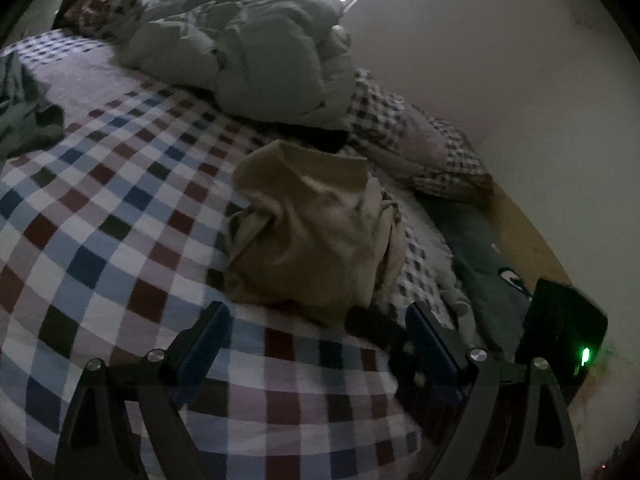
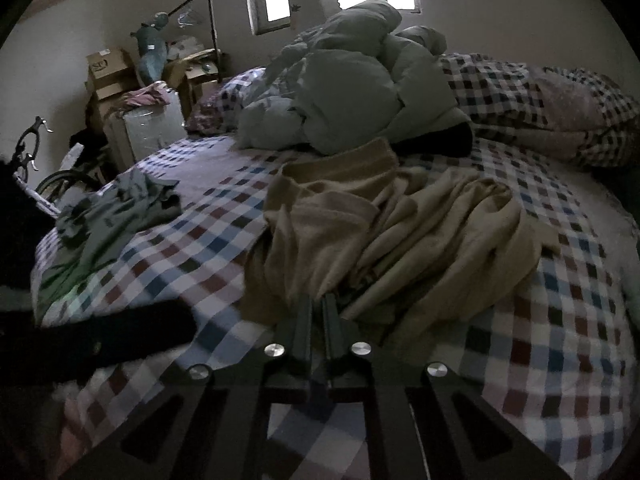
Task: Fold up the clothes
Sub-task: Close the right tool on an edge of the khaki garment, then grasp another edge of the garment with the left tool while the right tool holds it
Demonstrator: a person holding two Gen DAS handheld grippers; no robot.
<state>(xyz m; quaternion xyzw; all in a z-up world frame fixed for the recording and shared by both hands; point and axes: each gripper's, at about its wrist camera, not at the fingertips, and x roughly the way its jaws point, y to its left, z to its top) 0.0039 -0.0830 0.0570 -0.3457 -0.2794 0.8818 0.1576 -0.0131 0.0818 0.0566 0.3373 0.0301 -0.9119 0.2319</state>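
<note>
Tan garment [image 2: 384,232]: crumpled heap mid-bed [image 2: 560,320]. R gripper [image 2: 319,300] pinched on near edge, we judge; L gripper [image 1: 316,320] wide, empty, just short of it. We'd lift slow, spread flat.

Rumpled duvet [image 2: 360,92] on checked sheet [image 2: 560,320]; cardboard boxes [image 2: 106,74] beyond.

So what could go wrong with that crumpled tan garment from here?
The right tool is shut right at the edge of the bunched tan garment, and may have pinched several layers, so lifting could drag the whole heap. The left tool is open and holds nothing, so the cloth may swing or twist. The green garment lies near the bed's edge and could slide off.
</note>
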